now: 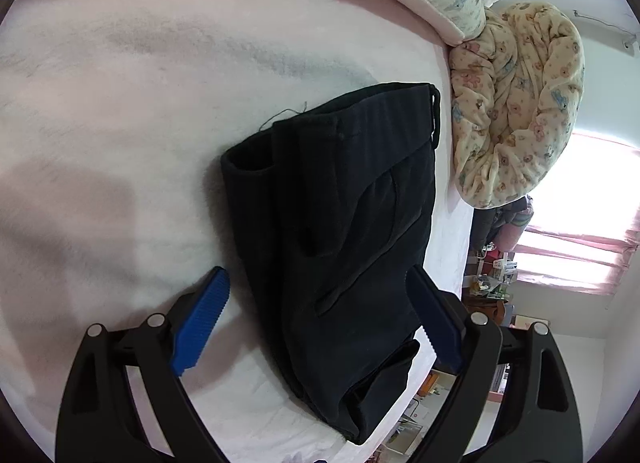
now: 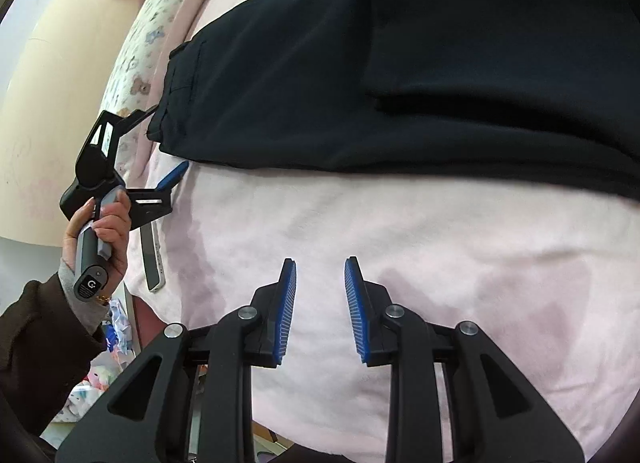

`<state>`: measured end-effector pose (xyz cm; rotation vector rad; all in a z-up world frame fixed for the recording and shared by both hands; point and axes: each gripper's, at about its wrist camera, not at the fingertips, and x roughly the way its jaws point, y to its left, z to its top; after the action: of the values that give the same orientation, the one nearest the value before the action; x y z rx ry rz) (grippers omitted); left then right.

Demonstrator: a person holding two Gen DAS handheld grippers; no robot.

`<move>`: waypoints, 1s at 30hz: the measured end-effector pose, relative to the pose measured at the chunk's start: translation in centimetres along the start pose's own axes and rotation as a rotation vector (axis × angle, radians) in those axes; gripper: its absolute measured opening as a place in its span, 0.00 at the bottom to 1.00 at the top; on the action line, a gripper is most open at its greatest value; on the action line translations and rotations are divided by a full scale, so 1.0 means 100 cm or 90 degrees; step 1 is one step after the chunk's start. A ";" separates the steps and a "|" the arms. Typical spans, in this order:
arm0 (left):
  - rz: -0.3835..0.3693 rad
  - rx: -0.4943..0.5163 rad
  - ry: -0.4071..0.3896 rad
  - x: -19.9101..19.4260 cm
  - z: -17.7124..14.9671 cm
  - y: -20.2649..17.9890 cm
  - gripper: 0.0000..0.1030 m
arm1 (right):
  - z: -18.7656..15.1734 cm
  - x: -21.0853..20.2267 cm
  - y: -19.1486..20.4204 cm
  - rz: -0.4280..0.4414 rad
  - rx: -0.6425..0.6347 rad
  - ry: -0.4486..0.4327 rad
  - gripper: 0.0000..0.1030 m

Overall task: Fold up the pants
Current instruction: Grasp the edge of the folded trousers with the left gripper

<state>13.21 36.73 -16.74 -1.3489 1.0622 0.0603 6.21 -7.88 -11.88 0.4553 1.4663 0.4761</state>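
Left wrist view: black pants [image 1: 336,231] lie already folded into a compact stack on the pink bed [image 1: 120,123], near its edge.

Folding looks close to done; the step in hand seems to be a last fold or lifting the bundle. The left hand-held gripper [image 1: 320,303] has its jaws wide apart, straddling the near end of the stack, blue pads not pressing the cloth. The right hand-held gripper [image 2: 320,295] hangs over bare blanket just short of the pants, jaws partly apart and empty. Next, the left jaws would need to close on all the layers together, or the stack may slip apart.
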 end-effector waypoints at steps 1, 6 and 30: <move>-0.007 0.004 -0.003 -0.001 0.000 0.000 0.86 | 0.004 0.003 0.004 0.000 -0.001 0.000 0.27; -0.039 0.013 -0.008 0.004 0.003 -0.007 0.75 | 0.007 0.016 0.007 -0.009 0.008 0.009 0.27; -0.055 0.110 -0.070 0.004 -0.010 -0.002 0.18 | -0.003 0.046 0.008 -0.023 0.032 0.079 0.27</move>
<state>12.95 35.66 -16.71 -1.2195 0.8949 -0.0206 6.13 -4.65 -15.27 0.4448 1.6062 0.4465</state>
